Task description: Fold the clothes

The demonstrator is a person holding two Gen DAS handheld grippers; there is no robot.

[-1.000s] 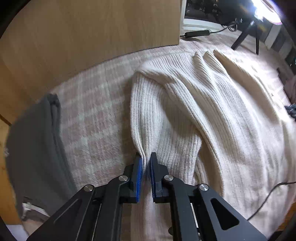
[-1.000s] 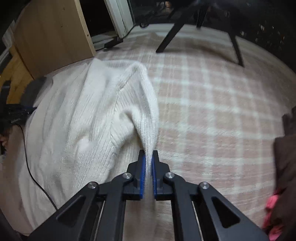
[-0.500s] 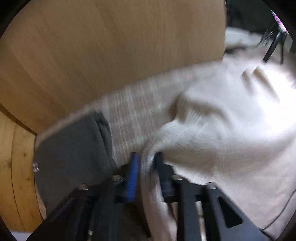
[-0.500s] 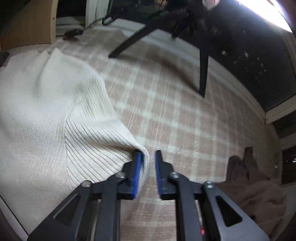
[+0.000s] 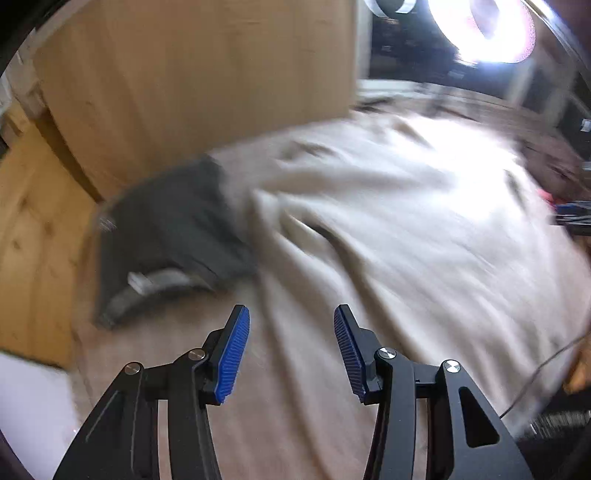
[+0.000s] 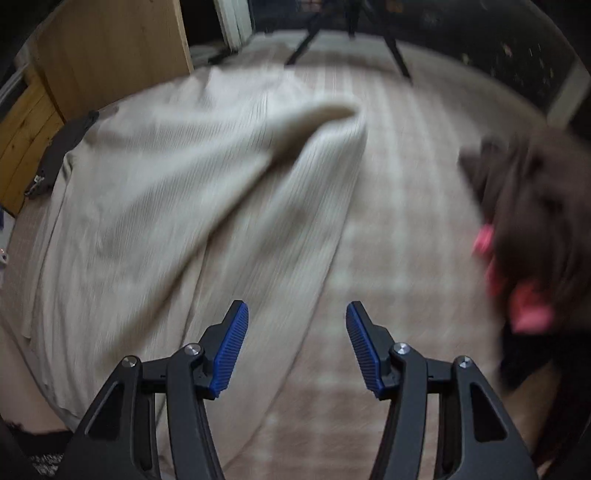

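Observation:
A cream ribbed sweater (image 5: 388, 229) lies spread on the pink checked blanket (image 6: 413, 206), blurred by motion in both views. My left gripper (image 5: 291, 350) is open above the sweater's left edge, with nothing between its blue pads. My right gripper (image 6: 297, 349) is open too, over the sweater (image 6: 177, 206) at its right edge, where a fold rises into a ridge. Neither gripper holds any cloth.
A folded grey garment (image 5: 166, 236) lies left of the sweater by a wooden panel (image 5: 192, 81). A brown garment (image 6: 535, 192) with pink cloth (image 6: 524, 302) lies at the right. Tripod legs (image 6: 395, 51) stand at the blanket's far end. A bright lamp (image 5: 484, 29) glares, and a thin cable (image 5: 539, 373) runs at right.
Both grippers let go of the sweater and opened wide. They pulled back from it, and the sweater now lies spread flatter on the blanket.

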